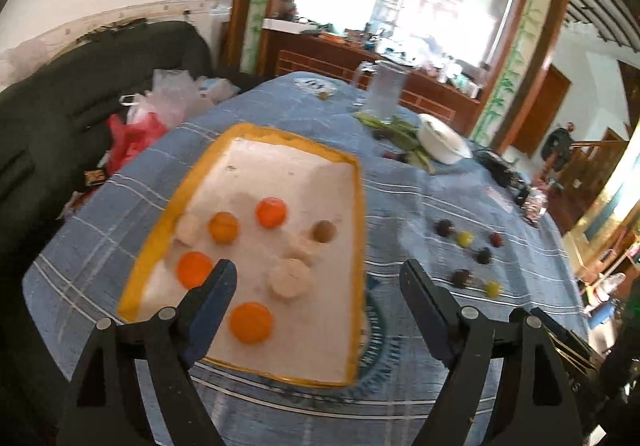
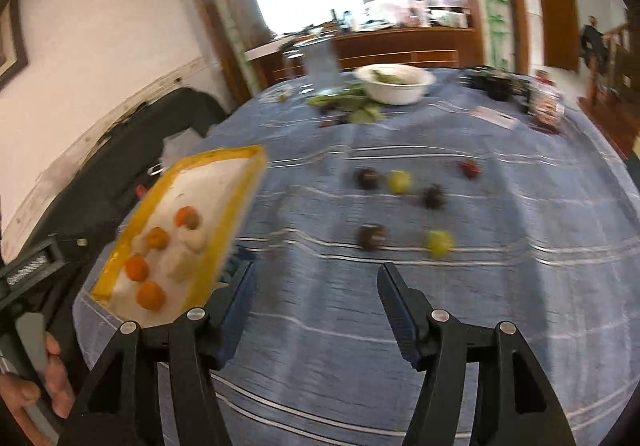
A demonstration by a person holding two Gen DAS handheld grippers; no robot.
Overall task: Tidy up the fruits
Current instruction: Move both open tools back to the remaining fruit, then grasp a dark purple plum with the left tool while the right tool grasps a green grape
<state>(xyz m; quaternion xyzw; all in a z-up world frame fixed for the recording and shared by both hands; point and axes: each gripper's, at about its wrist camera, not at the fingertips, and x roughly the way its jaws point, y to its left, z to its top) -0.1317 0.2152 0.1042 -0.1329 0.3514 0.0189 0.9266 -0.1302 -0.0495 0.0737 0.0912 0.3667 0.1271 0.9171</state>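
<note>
A white tray with a yellow rim (image 1: 248, 134) (image 2: 224, 162) lies on the blue checked cloth. It holds several orange fruits (image 1: 251, 323) (image 2: 150, 295), several pale round ones (image 1: 289, 278) and a brown one (image 1: 324, 231). Several small dark, red and yellow-green fruits (image 1: 464, 239) (image 2: 400, 181) lie loose on the cloth right of the tray. My left gripper (image 1: 320, 274) is open and empty above the tray's near half. My right gripper (image 2: 316, 282) is open and empty above bare cloth, between the tray and the loose fruits (image 2: 372, 237).
At the table's far side stand a clear pitcher (image 1: 386, 94) (image 2: 320, 64), a white bowl (image 1: 442, 144) (image 2: 394, 83) and green leaves (image 2: 352, 102). Dark items (image 2: 498, 84) sit far right. A black sofa (image 1: 60, 118) with plastic bags (image 1: 136, 126) is left.
</note>
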